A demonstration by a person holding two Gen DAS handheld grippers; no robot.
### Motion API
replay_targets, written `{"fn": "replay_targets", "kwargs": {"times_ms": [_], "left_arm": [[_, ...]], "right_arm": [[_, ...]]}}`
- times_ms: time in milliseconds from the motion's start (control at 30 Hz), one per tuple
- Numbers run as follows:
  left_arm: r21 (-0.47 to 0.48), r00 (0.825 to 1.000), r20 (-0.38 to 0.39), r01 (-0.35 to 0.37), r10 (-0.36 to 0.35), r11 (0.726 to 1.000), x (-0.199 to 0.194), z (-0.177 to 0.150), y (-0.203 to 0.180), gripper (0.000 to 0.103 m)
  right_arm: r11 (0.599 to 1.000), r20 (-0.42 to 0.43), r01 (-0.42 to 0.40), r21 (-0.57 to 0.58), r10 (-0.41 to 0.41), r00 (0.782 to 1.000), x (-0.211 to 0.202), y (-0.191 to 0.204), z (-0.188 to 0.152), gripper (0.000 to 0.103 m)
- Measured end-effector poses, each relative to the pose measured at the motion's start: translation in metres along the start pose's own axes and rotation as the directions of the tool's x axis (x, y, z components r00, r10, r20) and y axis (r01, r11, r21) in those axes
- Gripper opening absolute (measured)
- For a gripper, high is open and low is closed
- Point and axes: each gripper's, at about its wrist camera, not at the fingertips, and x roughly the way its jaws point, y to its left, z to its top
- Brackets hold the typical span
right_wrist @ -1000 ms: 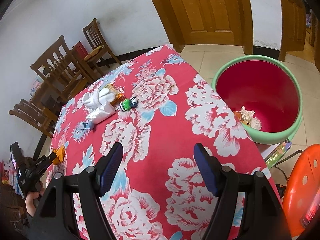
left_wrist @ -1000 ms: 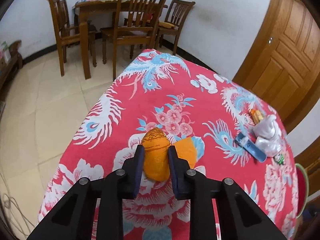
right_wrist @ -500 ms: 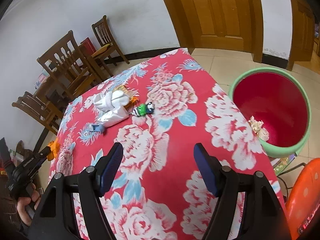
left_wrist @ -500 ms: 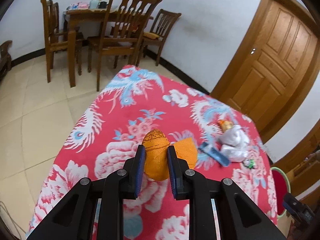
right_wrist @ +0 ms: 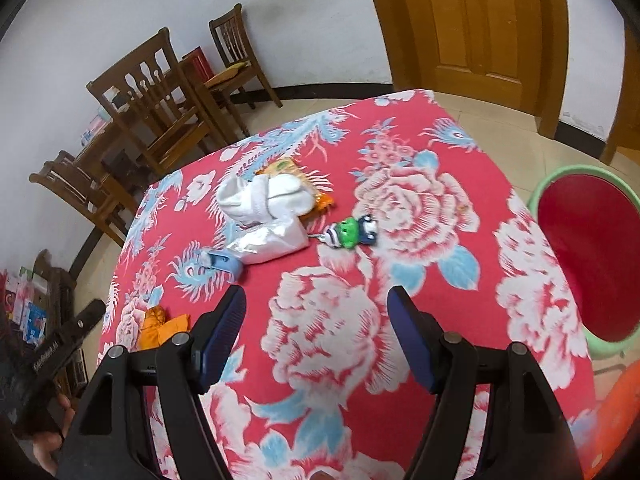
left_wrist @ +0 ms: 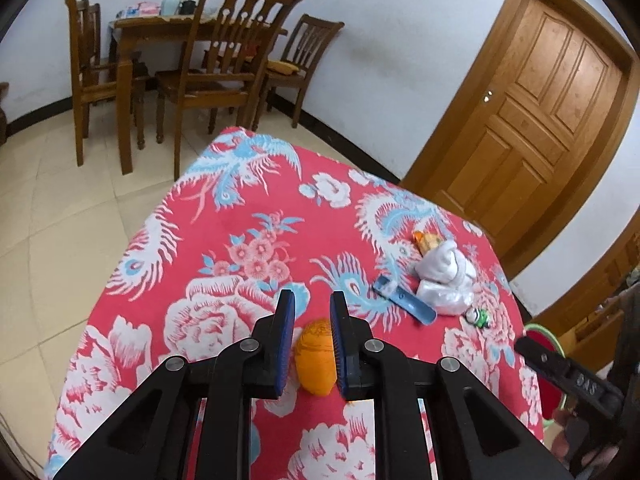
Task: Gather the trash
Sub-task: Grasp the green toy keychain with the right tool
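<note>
Red flowered table [right_wrist: 460,184], seen from both tongs mid-collection. The pickup has just come undone.

The left tongs [left_wrist: 312,296] had the orange scrap [left_wrist: 316,356] pinched near the pad tips a second ago and were lifting. Now the scrap shows smaller and farther back in the gap. The right-hand view shows it lying on the cloth, apart from the left tongs' tip. I judge it has slipped free. The jaws are closing to a narrow slot with the scrap seen between them, but I see no pad pressing on it. That piece will likely need a second grasp.

The green bin with the red inside [right_wrist: 538,196] stood ahead and to the right of the right tongs [right_wrist: 316,294]. It has now slid to the far right edge of their view as I swung them across the table. Those jaws stand wide apart and hold nothing, only cloth between them.

Ahead and left of the right tongs lies the white crumpled wad [right_wrist: 264,200]. The blue scoop [right_wrist: 224,262] lies just beyond the left pad. The small green frog toy [right_wrist: 348,232] is straight ahead, beside the wad. All three are now nearer the open jaws, probably my next target.
</note>
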Motion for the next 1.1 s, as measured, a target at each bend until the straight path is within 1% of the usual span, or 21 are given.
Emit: {"fn": "replay_targets", "kwargs": {"times_ms": [33, 100, 167, 200, 400, 633, 833, 867, 1000, 1100], "left_arm": [[0.009, 1.0, -0.008, -0.002, 0.002, 1.0, 0.001, -0.002, 0.0, 0.018], [0.028, 1.0, -0.025, -0.002, 0.002, 1.0, 0.004, -0.005, -0.002, 0.023], [0.048, 0.999, -0.039, -0.009, 0.011, 0.999, 0.008, -0.009, -0.005, 0.035], [0.059, 0.999, -0.045, -0.015, 0.018, 0.998, 0.01, -0.011, -0.006, 0.037], [0.082, 0.995, -0.097, -0.019, 0.027, 0.996, 0.024, -0.021, -0.013, 0.037], [0.093, 0.987, -0.148, -0.052, 0.066, 0.994, 0.042, -0.029, -0.016, 0.037], [0.065, 0.988, -0.148, -0.036, 0.045, 0.997, 0.048, -0.03, -0.013, 0.036], [0.063, 0.988, -0.147, -0.029, 0.038, 0.998, 0.049, -0.03, -0.013, 0.032], [0.071, 0.99, -0.14, -0.024, 0.034, 0.997, 0.051, -0.029, -0.016, 0.029], [0.053, 0.99, -0.138, -0.01, 0.017, 0.999, 0.05, -0.028, -0.014, 0.027]], "right_arm": [[1.0, -0.001, -0.002, 0.001, 0.002, 1.0, 0.001, 0.001, 0.001, 0.074], [1.0, -0.005, -0.009, 0.003, 0.009, 1.0, 0.004, 0.002, 0.002, 0.074], [1.0, -0.006, -0.009, 0.004, 0.009, 1.0, 0.006, 0.003, 0.003, 0.074], [1.0, -0.005, -0.009, 0.005, 0.009, 1.0, 0.006, 0.004, 0.003, 0.074], [1.0, 0.004, 0.012, 0.005, -0.012, 1.0, 0.007, -0.001, 0.005, 0.074], [0.998, -0.013, 0.059, 0.015, -0.059, 0.998, 0.022, -0.019, 0.012, 0.074], [0.995, -0.035, 0.103, 0.007, -0.102, 0.994, 0.04, -0.031, 0.016, 0.074], [0.995, -0.041, 0.104, 0.005, -0.104, 0.994, 0.043, -0.032, 0.016, 0.074], [0.995, -0.061, 0.101, -0.024, -0.103, 0.993, 0.056, -0.028, 0.017, 0.074], [0.994, -0.071, 0.098, -0.047, -0.101, 0.992, 0.066, -0.023, 0.019, 0.074]]}}
